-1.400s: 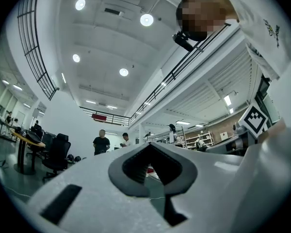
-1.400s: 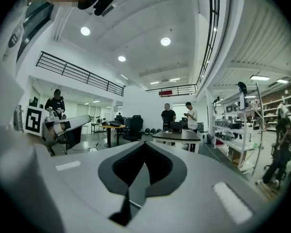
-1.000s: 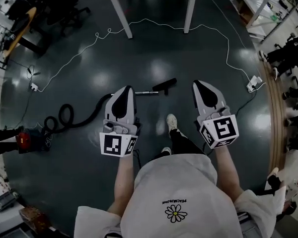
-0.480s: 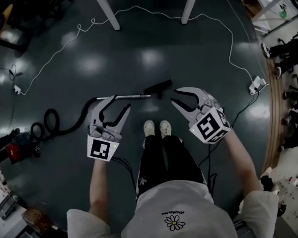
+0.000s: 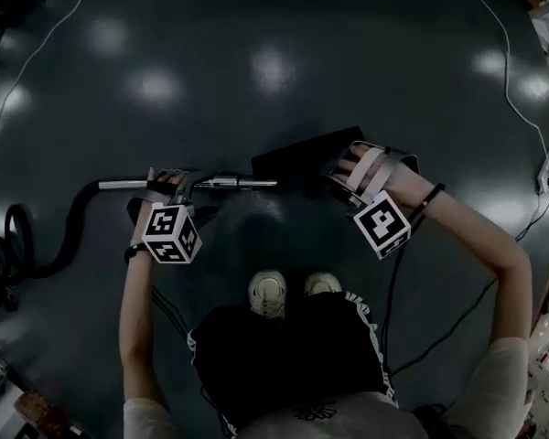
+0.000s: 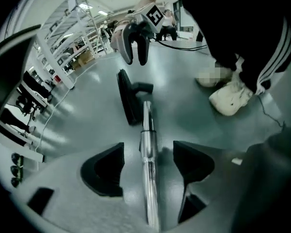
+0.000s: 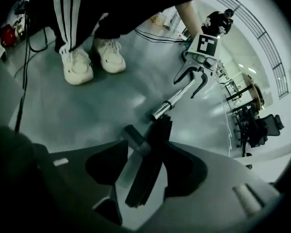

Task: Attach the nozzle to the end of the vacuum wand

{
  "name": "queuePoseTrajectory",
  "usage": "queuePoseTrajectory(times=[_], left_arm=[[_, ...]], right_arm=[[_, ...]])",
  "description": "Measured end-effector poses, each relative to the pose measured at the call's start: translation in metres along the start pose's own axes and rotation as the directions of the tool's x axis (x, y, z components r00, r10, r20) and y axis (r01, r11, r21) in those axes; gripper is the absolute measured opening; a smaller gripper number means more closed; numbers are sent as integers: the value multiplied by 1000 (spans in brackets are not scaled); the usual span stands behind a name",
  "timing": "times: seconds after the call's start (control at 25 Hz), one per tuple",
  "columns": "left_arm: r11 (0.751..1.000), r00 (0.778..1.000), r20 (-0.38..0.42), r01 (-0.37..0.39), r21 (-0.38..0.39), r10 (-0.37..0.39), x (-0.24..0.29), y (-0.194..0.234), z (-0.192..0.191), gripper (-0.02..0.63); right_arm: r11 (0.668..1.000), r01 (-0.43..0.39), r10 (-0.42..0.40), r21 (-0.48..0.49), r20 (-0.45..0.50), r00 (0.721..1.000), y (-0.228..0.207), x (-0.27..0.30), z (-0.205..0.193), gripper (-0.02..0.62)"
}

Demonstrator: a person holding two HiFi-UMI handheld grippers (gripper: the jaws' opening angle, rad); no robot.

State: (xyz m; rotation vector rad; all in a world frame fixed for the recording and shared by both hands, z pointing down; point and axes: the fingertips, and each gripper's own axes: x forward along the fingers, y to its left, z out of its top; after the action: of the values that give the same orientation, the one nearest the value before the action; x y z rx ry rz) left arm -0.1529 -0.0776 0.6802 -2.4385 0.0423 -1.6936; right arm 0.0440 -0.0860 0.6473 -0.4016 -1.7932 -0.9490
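The silver vacuum wand (image 5: 233, 183) lies on the dark floor, its free end pointing right toward the black nozzle (image 5: 297, 158). A small gap separates the wand end (image 7: 170, 104) from the nozzle (image 7: 146, 171). My left gripper (image 5: 174, 184) is down at the floor. Its jaws have just been opening and stand open astride the wand (image 6: 148, 176), pads clear of it. My right gripper (image 5: 344, 168) has also just been opening. It stands open with the nozzle between its jaws; whether a pad touches the nozzle is unclear. The nozzle (image 6: 128, 98) lies ahead of my left gripper (image 6: 148, 166).
A black hose (image 5: 69, 222) runs left from the wand. The person's white shoes (image 5: 267, 293) stand just behind the wand. A white cable (image 5: 522, 108) crosses the floor at right, and a black cable (image 5: 439, 337) trails under the right arm. Shelving (image 6: 72, 38) stands far off.
Both grippers have come down from waist height to the floor and gone from shut to open. The left now straddles the wand, the right the nozzle. The head view has tipped further down.
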Motion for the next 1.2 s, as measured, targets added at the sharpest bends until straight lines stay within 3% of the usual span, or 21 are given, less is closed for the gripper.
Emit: queuePoseTrajectory(times=[0.08, 0.16, 0.2, 0.28, 0.36, 0.44, 0.52, 0.6, 0.76, 0.92, 0.96, 1.04, 1.2], left_arm=[[999, 998, -50, -35, 40, 37, 38, 2, -17, 304], [993, 993, -76, -83, 82, 90, 61, 3, -24, 181], [991, 991, -72, -107, 83, 113, 68, 6, -24, 183], [990, 990, -34, -133, 40, 134, 77, 10, -22, 193], [991, 990, 22, -137, 3, 137, 81, 9, -18, 199], [988, 986, 60, -154, -21, 155, 81, 11, -17, 198], [984, 981, 83, -171, -53, 175, 75, 17, -16, 198], [977, 970, 132, -192, -90, 203, 58, 29, -9, 197], [959, 936, 221, -246, -144, 273, 28, 54, 4, 196], [955, 934, 213, -259, -148, 286, 29, 61, 3, 195], [956, 936, 211, -254, -143, 281, 30, 59, 3, 195], [958, 938, 212, -248, -140, 274, 30, 56, 4, 195], [962, 944, 197, -243, -123, 263, 32, 56, 2, 193]], right_arm=[[998, -23, 22, -51, -13, 1000, 13, 47, -11, 226], [992, -16, 15, -123, -11, 1000, 21, 77, -11, 211], [988, 29, -29, -153, 1, 1000, 16, 88, -8, 247], [979, 136, -133, -149, 33, 991, -5, 100, 0, 256], [987, 149, -148, -58, 22, 989, -13, 104, 1, 250], [971, 136, -137, 195, -5, 990, -15, 104, -6, 231], [857, 166, -160, 488, -54, 986, -24, 98, -17, 218], [743, 206, -164, 637, -126, 978, -28, 92, -25, 216], [620, 213, -167, 755, -139, 976, -37, 91, -22, 213], [486, 184, -209, 855, -91, 974, -50, 85, -23, 209], [474, 183, -213, 861, -90, 973, -52, 83, -22, 209], [493, 192, -202, 849, -104, 974, -53, 81, -20, 209], [594, 258, -169, 762, -196, 966, -57, 78, -16, 195]])
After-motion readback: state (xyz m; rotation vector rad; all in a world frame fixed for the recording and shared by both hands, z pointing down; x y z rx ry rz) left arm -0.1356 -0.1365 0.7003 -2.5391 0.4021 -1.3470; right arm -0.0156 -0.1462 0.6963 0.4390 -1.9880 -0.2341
